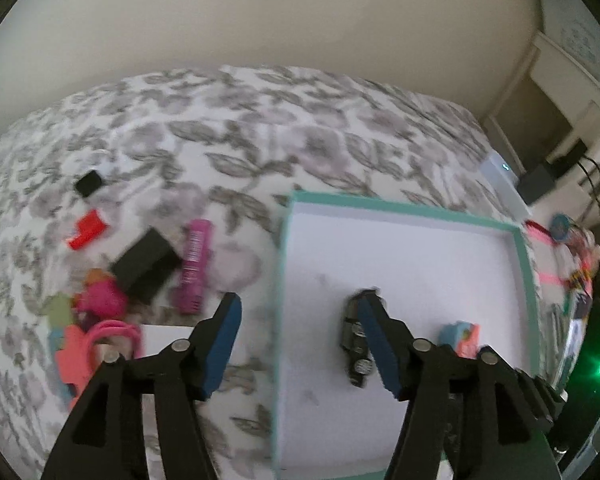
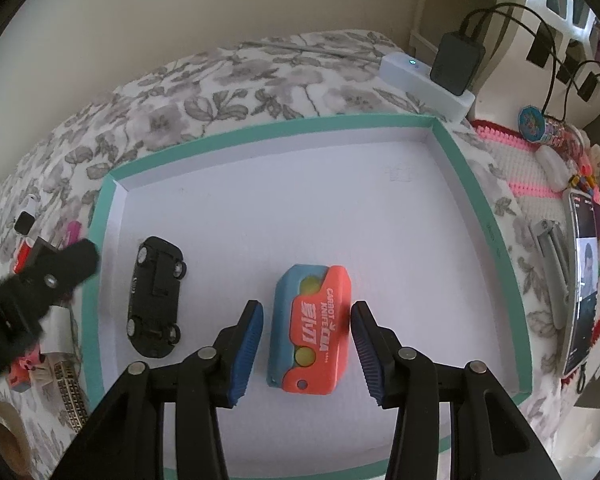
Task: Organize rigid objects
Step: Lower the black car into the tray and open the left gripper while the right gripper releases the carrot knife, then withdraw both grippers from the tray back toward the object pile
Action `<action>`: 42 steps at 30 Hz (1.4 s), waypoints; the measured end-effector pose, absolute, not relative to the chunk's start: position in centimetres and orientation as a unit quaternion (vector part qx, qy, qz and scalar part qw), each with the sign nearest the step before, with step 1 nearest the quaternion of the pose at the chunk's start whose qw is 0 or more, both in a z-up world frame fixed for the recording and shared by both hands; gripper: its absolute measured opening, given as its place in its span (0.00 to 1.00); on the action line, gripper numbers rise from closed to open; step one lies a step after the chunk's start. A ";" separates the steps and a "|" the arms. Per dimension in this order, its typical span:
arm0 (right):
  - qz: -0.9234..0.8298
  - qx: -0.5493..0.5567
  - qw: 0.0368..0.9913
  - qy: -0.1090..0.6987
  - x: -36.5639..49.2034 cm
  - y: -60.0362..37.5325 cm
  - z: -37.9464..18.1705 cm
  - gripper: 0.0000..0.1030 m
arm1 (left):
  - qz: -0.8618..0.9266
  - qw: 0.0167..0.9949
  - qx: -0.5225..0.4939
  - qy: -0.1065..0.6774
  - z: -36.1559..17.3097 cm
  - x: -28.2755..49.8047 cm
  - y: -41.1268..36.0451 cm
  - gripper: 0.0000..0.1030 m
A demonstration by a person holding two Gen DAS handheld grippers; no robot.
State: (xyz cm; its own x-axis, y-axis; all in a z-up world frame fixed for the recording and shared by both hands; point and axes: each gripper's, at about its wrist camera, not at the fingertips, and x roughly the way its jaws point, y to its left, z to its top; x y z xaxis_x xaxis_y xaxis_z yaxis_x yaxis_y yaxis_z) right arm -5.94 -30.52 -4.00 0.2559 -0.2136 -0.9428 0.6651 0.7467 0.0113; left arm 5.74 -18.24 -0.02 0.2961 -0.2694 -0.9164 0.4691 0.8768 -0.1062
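Right gripper (image 2: 307,326): jaws apart, astride orange-blue carrot knife toy (image 2: 310,328), pads not touching it. Left gripper (image 1: 298,326): jaws apart, nothing gripped. Black toy car (image 2: 155,298) upside down in teal-rimmed box (image 2: 300,125), left of knife toy. Box on floral bed (image 1: 228,140)

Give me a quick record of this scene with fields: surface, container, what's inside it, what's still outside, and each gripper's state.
surface: floral bedspread
container: shallow teal-rimmed box, white floor
inside box: black toy car lying upside down; orange and blue carrot knife toy
outside box, on its left: pink tube, black block, red piece, small black square
left gripper: open, nothing between its pads, straddling the box's left rim
right gripper: open around the carrot knife toy, pads not pressing it
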 end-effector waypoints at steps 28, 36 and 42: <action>-0.250 0.175 0.813 0.495 -5.0 -27.2 -2.3 1.00 | -0.096 0.857 0.005 0.505 2.2 10.5 -7.1 0.99; -0.227 0.215 0.836 0.451 -4.7 -26.7 -0.6 1.00 | -0.087 0.853 -0.001 0.514 2.5 11.1 -4.9 0.99; -0.185 0.199 0.857 0.438 -3.5 -24.2 0.8 1.00 | -0.075 0.852 0.031 0.517 3.8 11.5 -3.1 0.99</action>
State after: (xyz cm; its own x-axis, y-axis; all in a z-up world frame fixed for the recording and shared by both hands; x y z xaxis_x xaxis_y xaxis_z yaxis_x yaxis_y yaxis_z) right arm -3.49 -24.20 0.82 0.5472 -0.1439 -0.8246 0.4919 0.8523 0.1777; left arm 11.51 -3.12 3.82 0.4534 -0.0945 -0.8863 0.1597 0.9869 -0.0236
